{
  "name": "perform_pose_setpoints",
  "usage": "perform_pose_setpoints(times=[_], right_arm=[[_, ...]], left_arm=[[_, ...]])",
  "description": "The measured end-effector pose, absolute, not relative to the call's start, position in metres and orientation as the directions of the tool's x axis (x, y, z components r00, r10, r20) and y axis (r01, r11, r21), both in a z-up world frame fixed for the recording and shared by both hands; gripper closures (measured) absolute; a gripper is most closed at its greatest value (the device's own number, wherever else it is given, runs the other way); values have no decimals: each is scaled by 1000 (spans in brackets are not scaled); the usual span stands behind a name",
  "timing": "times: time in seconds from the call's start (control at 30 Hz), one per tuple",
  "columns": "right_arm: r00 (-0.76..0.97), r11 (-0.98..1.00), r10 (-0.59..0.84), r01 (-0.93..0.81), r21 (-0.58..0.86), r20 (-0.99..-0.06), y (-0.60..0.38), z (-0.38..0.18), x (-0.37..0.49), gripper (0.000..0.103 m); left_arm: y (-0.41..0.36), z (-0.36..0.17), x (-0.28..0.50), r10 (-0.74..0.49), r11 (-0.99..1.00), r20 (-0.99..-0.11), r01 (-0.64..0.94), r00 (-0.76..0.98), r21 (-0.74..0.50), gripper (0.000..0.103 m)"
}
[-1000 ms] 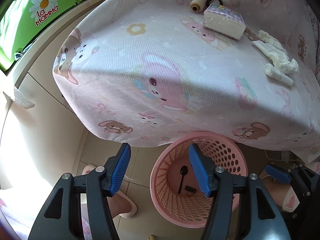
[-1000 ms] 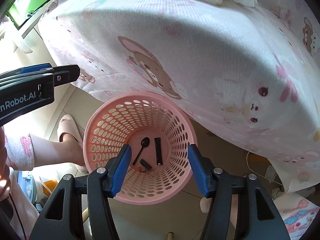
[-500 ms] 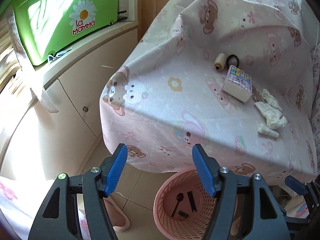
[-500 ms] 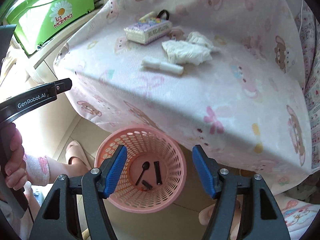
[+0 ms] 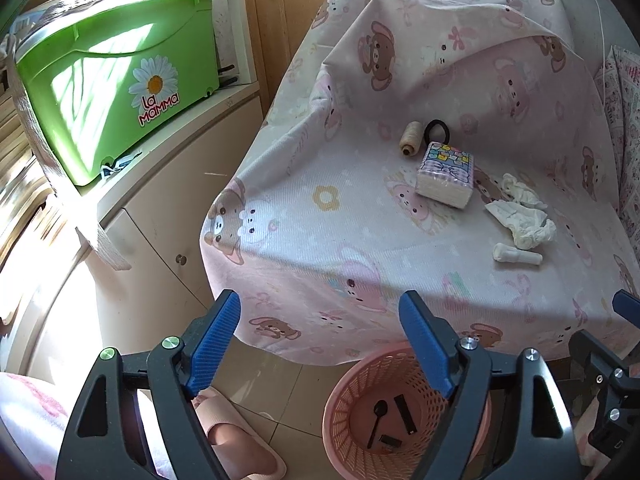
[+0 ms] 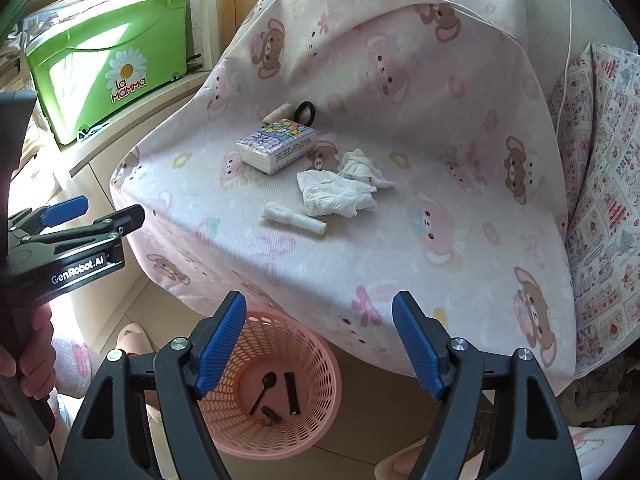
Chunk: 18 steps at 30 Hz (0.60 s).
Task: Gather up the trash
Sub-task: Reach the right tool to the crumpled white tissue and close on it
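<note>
Both grippers have lifted away from the pink basket (image 6: 276,384), and the covered table (image 5: 320,240) now fills the upper frames. Left gripper (image 5: 320,344) and right gripper (image 6: 318,342) have just been opening their jaws, spread wide, nothing between them. Crumpled tissues (image 6: 340,188) lie mid-frame, with a white rolled paper stick (image 6: 294,219) just beside them: light, soft, squashable, I'd judge. Pinch the tissue's bunched middle; take the stick across its centre.
</note>
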State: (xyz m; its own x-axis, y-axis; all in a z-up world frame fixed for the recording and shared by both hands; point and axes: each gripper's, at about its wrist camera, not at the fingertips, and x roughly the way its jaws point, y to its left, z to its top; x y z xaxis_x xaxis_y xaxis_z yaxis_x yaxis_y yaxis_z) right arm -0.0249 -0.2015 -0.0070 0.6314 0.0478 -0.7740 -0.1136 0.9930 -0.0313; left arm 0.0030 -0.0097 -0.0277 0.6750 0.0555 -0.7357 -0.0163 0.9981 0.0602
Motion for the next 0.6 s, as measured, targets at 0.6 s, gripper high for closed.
perform_pose_setpoints(times=[0.6], right_arm=[[646, 994, 28, 62, 89, -763, -249, 0, 11, 26]], left_arm=[[-12, -20, 8, 45, 999, -722, -28, 690, 36, 20]])
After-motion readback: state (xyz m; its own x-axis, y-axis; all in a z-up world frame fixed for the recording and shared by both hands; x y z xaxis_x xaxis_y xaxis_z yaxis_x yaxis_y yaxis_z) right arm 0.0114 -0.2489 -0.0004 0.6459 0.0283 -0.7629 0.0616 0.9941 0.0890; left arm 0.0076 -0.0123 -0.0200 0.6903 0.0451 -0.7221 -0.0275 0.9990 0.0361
